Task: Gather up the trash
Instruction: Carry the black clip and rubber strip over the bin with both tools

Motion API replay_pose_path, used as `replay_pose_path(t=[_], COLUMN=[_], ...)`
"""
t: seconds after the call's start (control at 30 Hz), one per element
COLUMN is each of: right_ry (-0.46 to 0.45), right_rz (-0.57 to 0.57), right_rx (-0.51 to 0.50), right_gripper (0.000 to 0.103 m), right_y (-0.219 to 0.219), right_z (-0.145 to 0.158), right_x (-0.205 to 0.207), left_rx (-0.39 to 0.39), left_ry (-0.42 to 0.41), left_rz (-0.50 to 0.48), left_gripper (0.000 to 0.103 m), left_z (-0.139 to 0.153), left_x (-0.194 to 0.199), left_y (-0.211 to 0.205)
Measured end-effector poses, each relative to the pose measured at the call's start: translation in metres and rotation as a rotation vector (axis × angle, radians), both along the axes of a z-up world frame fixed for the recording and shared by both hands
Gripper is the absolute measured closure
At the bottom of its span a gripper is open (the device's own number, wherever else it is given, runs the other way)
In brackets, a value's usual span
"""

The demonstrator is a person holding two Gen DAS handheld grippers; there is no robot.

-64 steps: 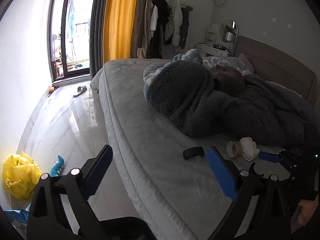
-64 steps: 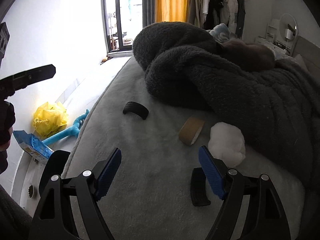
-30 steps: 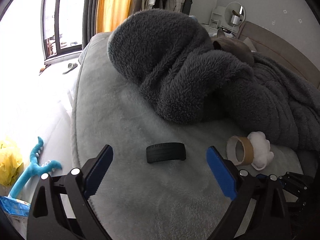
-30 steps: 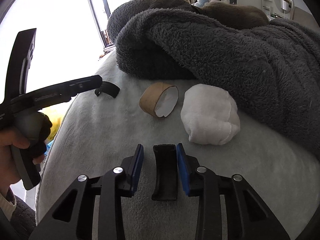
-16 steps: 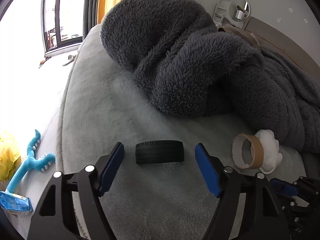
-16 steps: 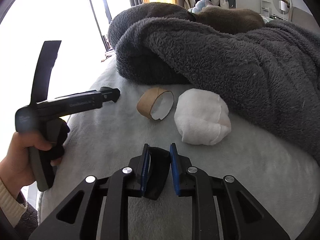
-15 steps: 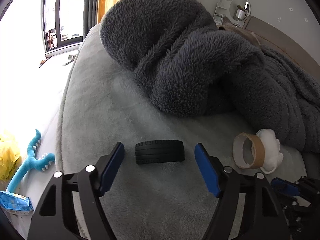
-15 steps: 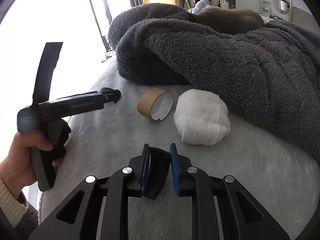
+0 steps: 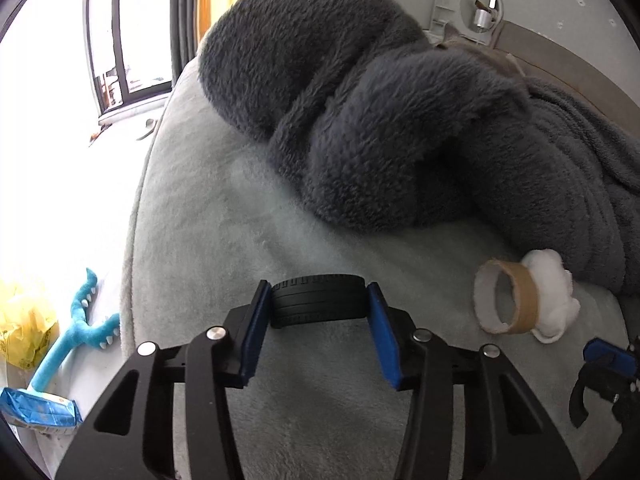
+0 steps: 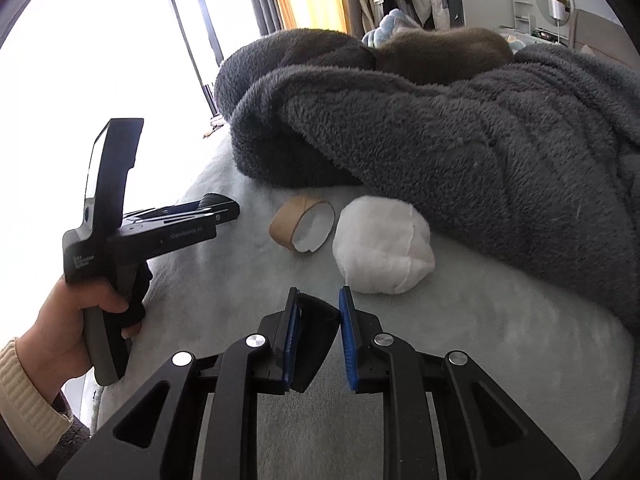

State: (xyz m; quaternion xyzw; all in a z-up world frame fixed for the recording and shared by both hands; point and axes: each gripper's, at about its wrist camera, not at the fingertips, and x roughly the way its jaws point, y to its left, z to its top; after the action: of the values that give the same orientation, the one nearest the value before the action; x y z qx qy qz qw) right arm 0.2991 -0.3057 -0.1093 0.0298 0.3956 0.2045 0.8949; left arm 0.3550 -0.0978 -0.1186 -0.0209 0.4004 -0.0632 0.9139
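Since half a second ago: left gripper (image 9: 318,322) has pushed forward and narrowed; the ribbed black tyre piece (image 9: 318,301), then lying clear ahead of the fingers, now sits between the blue pads, both pads touching its ends. Clamped on it, piece still resting on the bed (image 9: 240,220).

Right gripper (image 10: 320,330): unchanged grip. Fingers closed on a second black curved piece (image 10: 314,342), which hangs tilted between the pads, its far end toward the right pad.

Remaining on the bed, beyond the right gripper: cardboard tape core (image 10: 302,224) lying on its side, white fabric ball (image 10: 384,244) just beside it on the right, touching or nearly so. Both sit at the near edge of the heaped grey fleece blanket (image 10: 460,132).

Left-wrist view, floor left of the bed: blue toothed toy (image 9: 76,332), yellow bag (image 9: 24,332) at frame edge, blue packet (image 9: 36,412) nearest.

Left hand (image 10: 76,332), cream cuff, grips the left gripper's handle at the bed's left edge.
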Motion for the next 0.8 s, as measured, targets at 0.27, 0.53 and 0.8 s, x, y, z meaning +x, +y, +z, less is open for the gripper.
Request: replay_pose_path(t=[0.27,0.53,0.8], right_ry=[-0.024,-0.045,-0.033], right_rz=[-0.025,-0.046,-0.074], right_rx=[0.003,-0.019,0.004], right_gripper=[0.083,0.083,0.083], right_y=[-0.006,-0.011,-0.016], right_z=[0.02,0.034,0.041], right_x=[-0.004,-0.013,-0.026], left_rx=[-0.004,-0.017,-0.031], left_ry=[-0.044,-0.064,-0.068], left_rz=[-0.079,-0.11,-0.119], left_gripper=[0.053,0.053,0.053], left_z=[0.02,0.033,0.041], left_x=[-0.019,-0.04,-0.063], left_y=[-0.013,-0.011,0.0])
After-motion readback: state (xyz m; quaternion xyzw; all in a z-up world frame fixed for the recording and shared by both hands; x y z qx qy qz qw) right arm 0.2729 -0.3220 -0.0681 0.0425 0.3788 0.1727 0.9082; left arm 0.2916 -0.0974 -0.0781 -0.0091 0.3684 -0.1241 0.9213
